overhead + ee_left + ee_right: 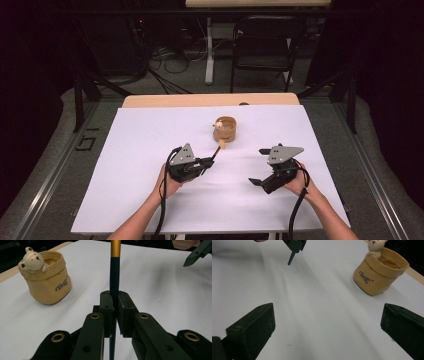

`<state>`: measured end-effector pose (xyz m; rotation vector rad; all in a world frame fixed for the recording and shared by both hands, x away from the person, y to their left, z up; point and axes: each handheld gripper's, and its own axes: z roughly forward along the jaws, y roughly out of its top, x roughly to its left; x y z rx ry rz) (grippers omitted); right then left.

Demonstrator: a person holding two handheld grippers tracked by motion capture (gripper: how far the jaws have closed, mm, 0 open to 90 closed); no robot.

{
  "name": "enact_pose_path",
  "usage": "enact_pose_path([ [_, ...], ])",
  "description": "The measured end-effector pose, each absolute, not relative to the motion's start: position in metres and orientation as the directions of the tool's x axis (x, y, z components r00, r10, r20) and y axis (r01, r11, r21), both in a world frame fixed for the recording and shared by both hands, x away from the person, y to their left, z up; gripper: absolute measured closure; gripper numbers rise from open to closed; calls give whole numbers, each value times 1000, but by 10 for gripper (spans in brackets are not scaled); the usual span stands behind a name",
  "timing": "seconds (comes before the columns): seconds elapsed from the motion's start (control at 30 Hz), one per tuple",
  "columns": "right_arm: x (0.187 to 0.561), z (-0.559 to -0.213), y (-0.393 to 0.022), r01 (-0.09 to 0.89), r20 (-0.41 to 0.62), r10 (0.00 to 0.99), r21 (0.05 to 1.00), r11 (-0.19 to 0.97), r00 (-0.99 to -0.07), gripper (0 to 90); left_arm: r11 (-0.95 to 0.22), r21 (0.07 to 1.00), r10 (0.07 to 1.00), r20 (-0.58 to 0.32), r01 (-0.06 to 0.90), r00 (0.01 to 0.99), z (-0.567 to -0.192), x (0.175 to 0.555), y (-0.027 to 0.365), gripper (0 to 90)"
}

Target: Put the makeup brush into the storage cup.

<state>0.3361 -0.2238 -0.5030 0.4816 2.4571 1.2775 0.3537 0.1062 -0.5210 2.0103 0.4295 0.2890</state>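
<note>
A tan pot [226, 129] with a small bear figure [32, 261] on its rim stands upright on the white sheet, toward the back centre. My left gripper [210, 161] is shut on a thin dark blue stick with a gold band [115, 270]. The stick points toward the pot, and its pale end [222, 144] lies just in front of it. In the left gripper view the jaws [114, 300] clamp the stick, with the pot [47, 282] to their left. My right gripper [257, 166] is open and holds nothing. Its view [328, 322] has the pot [378, 275] at upper right.
The white sheet [150, 190] covers a wooden table whose back edge [165, 101] shows. A dark chair [262, 45] and cables stand on the floor beyond. The other gripper's jaw tip [197, 253] shows at the top right of the left gripper view.
</note>
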Motion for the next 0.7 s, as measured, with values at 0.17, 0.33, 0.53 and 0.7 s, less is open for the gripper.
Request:
enact_pose_path([
  [0.17, 324, -519, -232, 188, -119, 515, 843, 505, -849, 0, -413, 893, 430, 18, 178, 903, -521, 356, 106, 833],
  [0.33, 314, -526, -238, 210, -111, 557, 852, 480, -823, 0, -407, 897, 440, 26, 173, 898, -520, 358, 106, 833],
  [0.53, 302, -532, -249, 237, -95, 590, 856, 460, -802, 0, -376, 909, 465, 15, 182, 885, -518, 362, 105, 833],
  [0.7, 301, -535, -252, 248, -92, 598, 852, 460, -796, 0, -364, 914, 475, 17, 179, 880, -514, 366, 103, 833],
])
